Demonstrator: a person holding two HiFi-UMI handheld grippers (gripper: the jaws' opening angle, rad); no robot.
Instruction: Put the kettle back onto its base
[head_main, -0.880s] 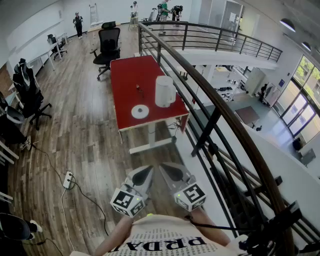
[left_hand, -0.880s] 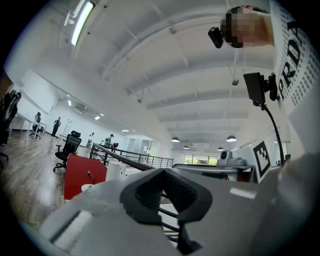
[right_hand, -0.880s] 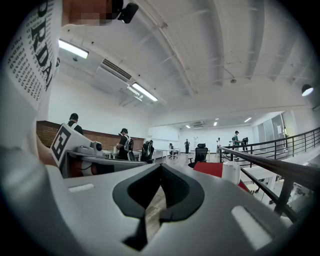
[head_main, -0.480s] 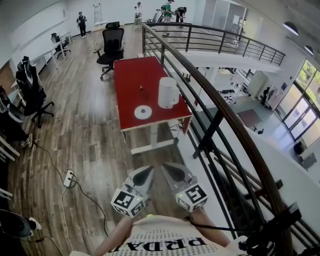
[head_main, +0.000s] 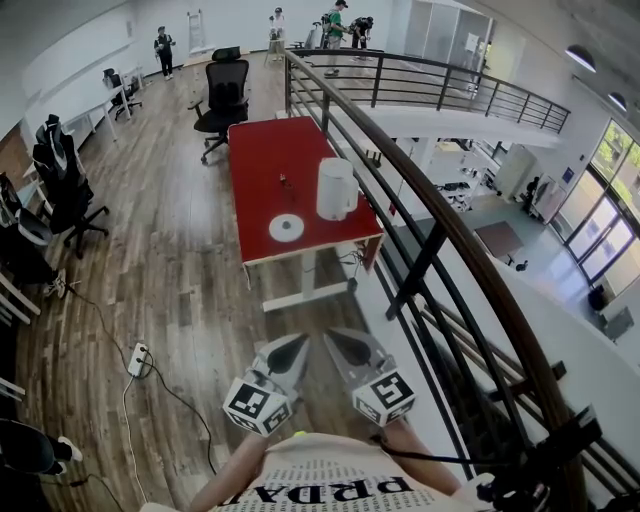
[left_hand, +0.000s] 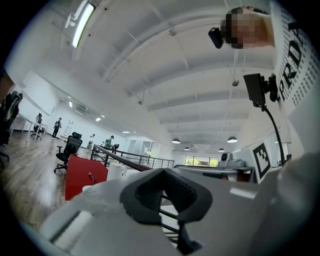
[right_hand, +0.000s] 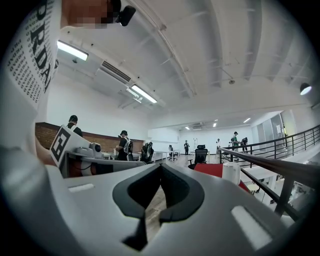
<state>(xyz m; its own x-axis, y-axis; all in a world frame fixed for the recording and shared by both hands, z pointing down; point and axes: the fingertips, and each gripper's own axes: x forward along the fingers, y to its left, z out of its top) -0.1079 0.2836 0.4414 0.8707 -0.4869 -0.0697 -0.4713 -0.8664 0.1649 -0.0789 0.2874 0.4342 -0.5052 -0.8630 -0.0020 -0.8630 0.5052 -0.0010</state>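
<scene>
Okay, status: both tools are empty and nowhere near the job yet. The left tool (head_main: 291, 346) is clenched with the pads meeting and nothing between them. The right tool (head_main: 336, 341) is the same, jaws together on nothing. Both sit low, close in front of my torso, side by side and level, noses aimed at the red surface (head_main: 262, 150). I read that as a carry posture: nothing is in reach, so there's no reason to have them released.

The kettle (head_main: 335, 188) is white and stands upright on the surface, toward the edge that runs along the railing (head_main: 400, 185). Its base (head_main: 286, 227) is the white disc near the surface's near edge. It lies just beside the kettle, towards the open floor, and the two aren't touching. So the kettle is off the base, and the task hasn't started.

The handle looks to be on the railing side, but it's too small to be sure. A small dark item (head_main: 283, 181) sits further back; I can't tell what it is.

The next move needs a walk up to the near edge, then one tool opened for the handle. The railing crowds the right side, so I'd keep that elbow tucked.
</scene>
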